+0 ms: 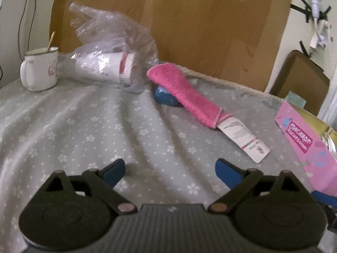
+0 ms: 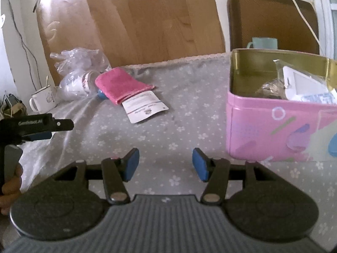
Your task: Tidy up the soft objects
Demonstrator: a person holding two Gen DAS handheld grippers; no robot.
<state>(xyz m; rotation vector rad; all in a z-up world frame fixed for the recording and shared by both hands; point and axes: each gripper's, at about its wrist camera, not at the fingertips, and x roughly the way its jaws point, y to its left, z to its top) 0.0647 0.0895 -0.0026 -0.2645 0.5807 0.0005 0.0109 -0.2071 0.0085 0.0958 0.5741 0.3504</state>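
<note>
The left gripper (image 1: 170, 171) hangs wide and empty; the right gripper (image 2: 165, 164) is also released. The pink cloth (image 1: 185, 93) lies at centre frame, draped over a blue thing (image 1: 165, 98). Best approach low, pinch its thick folded end, then carry it toward the pink tin (image 2: 273, 130).

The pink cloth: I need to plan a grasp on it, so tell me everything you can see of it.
The pink cloth is a fuzzy, terry-like towel, folded into a long narrow strip with a stitched edge. It lies on the grey flowered blanket, its far end propped up on a blue object partly hidden beneath it. A white printed card label sticks out of its near end. A clear plastic bag lies beside it. Neither gripper touches it.
</note>
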